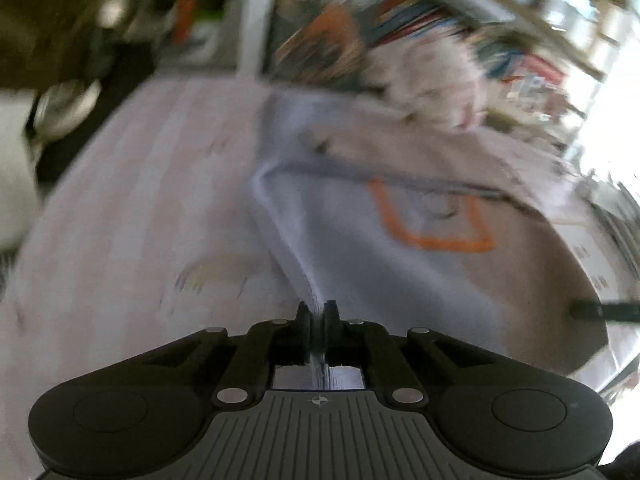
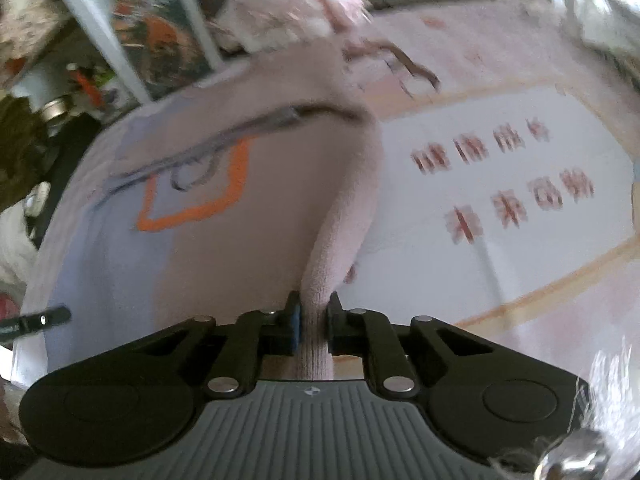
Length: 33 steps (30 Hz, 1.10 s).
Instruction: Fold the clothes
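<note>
A lavender and pale pink garment (image 1: pixel 360 264) with an orange outlined square printed on it lies spread over a bed. My left gripper (image 1: pixel 318 312) is shut on its lavender edge, which rises in a ridge between the fingers. The same garment (image 2: pixel 208 248) fills the left of the right wrist view. There my right gripper (image 2: pixel 314 308) is shut on a thick pink knitted fold (image 2: pixel 340 232) that stands up from the cloth. The other gripper's dark tip (image 2: pixel 44 318) shows at the left edge, and likewise a dark tip (image 1: pixel 600 310) at the right of the left wrist view. Both views are motion-blurred.
A pale pink bed sheet (image 1: pixel 120 200) lies under the garment. A white panel with red characters (image 2: pixel 500 184) covers the bed to the right. A floral pink bundle (image 2: pixel 288 4) sits at the far end. A white post (image 1: pixel 256 16) and cluttered shelves (image 1: pixel 360 24) stand behind.
</note>
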{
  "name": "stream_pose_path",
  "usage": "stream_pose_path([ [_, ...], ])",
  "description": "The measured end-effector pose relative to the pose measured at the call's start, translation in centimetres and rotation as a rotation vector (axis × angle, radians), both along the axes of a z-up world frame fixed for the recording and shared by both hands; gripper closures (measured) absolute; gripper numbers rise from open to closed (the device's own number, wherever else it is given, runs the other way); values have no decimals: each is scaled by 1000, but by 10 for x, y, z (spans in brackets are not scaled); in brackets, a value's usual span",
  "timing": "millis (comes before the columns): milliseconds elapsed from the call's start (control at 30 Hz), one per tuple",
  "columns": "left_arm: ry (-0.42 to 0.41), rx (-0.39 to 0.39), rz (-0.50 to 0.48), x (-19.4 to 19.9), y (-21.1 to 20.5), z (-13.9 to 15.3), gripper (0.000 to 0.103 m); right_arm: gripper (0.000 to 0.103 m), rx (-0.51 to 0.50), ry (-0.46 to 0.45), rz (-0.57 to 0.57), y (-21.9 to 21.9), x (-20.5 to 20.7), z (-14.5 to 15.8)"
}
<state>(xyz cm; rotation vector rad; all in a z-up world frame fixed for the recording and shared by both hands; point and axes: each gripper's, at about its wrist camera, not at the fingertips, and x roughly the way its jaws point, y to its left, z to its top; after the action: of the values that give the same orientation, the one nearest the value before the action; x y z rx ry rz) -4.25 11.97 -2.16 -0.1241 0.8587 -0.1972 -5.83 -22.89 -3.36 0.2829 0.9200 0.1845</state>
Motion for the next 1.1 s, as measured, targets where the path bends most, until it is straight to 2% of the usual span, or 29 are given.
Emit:
stream_pose_path([
  [33,-17,12,-17,-1,-4,4,98,92,-5,-21,23,3,-1,4],
  [67,7,3,-6,3,-2,0,97,92,-10,-41,46,6,-3,8],
  [133,55,-18,17,8,3,-6,95,92,-30,-21,44,6,1,6],
  [233,128,-107,73,10,19,-16,90,91,-29,30,11,1,5,-2],
  [267,151,-136,89,11,24,-19,83,89,-20,41,3,-2,5,-4],
  [367,208,-223,102,11,34,-26,71,84,7,68,-17,-8,5,-9],
  [433,227,-275,107,11,37,-29,70,84,25,87,-31,-12,5,-12],
  [500,226,-303,116,12,39,-31,75,83,37,97,-39,-14,5,-15],
  [567,221,-293,121,12,37,-32,79,84,24,92,-27,-11,5,-15],
  [600,220,-282,125,13,35,-33,94,88,13,90,-19,-10,4,-15],
  [633,223,-270,128,13,34,-34,99,90,2,88,-11,-8,4,-14],
  [700,215,-275,131,11,36,-33,99,92,-19,84,5,-5,4,-14],
  [867,218,-276,109,0,40,-31,99,93,3,108,7,-12,-15,-9],
  [1100,262,-336,57,-26,47,-26,99,93,39,144,9,-22,-43,-2],
])
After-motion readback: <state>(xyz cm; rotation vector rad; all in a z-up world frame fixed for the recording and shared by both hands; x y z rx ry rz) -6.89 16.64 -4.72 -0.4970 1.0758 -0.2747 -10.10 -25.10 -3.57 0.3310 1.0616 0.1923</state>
